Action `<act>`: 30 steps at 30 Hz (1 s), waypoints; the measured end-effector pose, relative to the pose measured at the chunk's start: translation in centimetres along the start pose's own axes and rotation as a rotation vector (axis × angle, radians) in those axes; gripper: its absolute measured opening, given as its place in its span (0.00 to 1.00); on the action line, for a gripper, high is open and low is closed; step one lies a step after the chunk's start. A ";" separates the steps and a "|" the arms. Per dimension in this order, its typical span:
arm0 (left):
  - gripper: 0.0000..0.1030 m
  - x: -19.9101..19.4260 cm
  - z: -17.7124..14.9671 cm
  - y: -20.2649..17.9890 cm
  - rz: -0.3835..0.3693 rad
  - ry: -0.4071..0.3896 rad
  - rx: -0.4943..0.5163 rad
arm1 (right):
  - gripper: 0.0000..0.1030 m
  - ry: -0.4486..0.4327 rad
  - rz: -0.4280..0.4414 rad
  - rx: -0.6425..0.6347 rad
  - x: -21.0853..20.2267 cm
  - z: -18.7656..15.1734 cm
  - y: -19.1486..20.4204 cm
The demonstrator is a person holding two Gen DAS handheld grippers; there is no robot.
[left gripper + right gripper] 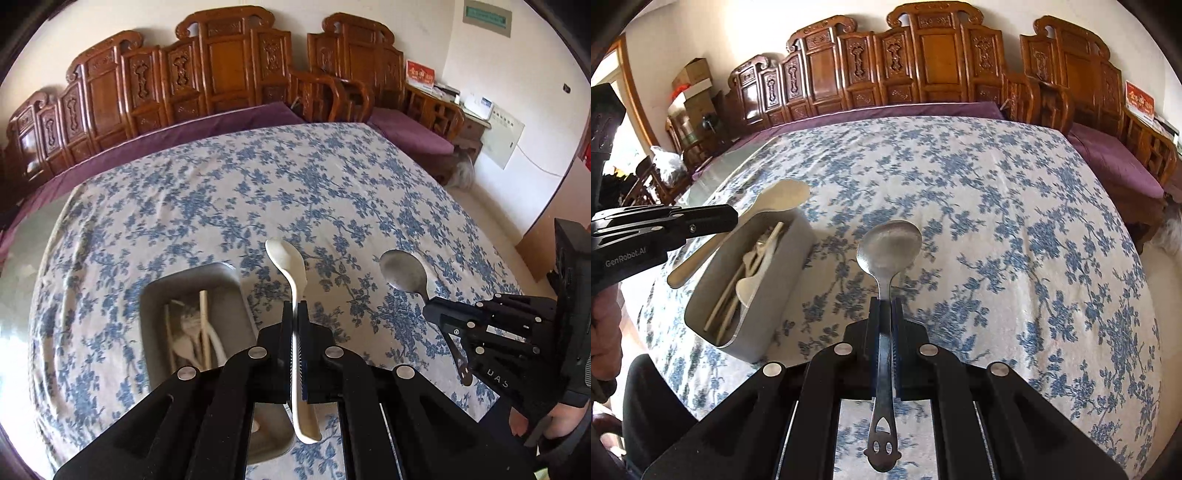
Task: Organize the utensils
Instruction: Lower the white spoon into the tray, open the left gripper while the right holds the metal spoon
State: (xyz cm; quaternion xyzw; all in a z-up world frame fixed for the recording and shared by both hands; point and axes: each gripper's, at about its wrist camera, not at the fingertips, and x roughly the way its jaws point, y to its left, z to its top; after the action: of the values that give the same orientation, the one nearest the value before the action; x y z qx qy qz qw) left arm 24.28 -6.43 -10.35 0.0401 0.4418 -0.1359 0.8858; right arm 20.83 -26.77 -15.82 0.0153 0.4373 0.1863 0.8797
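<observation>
**Both grippers loaded, one spoon each**

Left gripper (295, 314): jaws clamped tight on the handle of a white spoon (291, 273). Bowl end sticks out forward past the fingertips, handle tail runs back under the gripper body. Spoon held roughly along the finger axis, above the cloth.

Right gripper (885, 306): jaws closed on the neck of a metal spoon (888, 245). Bowl out front, facing up; handle end with its cut-out holes hangs back below the gripper. In the left wrist view the same gripper sits off to the right, well apart from the left one.

Grey bin (768, 295): stands on the desk (258, 192), which is covered by a blue floral cloth. It lies just left of the left gripper and below it. Holds white utensils, a fork and chopstick-like sticks; exact count unclear. From the right wrist view the white spoon sits above the bin's far left edge; the metal spoon is to the bin's right, not over it.

Behind: carved wooden bench (923, 66) with purple cushion.
</observation>
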 end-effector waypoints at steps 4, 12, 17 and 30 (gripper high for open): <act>0.02 -0.7 -0.5 1.6 0.014 -0.006 -0.020 | 0.07 -0.005 0.013 -0.022 -0.1 0.5 1.6; 0.02 0.4 -2.4 5.3 0.042 0.030 -0.074 | 0.07 -0.008 0.038 -0.061 -0.4 0.9 4.2; 0.02 1.3 -2.9 6.7 0.048 0.043 -0.096 | 0.07 -0.001 0.045 -0.067 -0.3 0.9 4.7; 0.02 5.8 -3.6 7.9 0.035 0.095 -0.130 | 0.07 0.020 0.046 -0.066 0.7 1.0 4.5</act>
State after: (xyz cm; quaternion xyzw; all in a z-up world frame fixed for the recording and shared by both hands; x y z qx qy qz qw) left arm 26.99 0.63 -17.58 -0.0033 0.4906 -0.0892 0.8668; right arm 20.61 -22.19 -14.88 -0.0056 0.4393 0.2207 0.8708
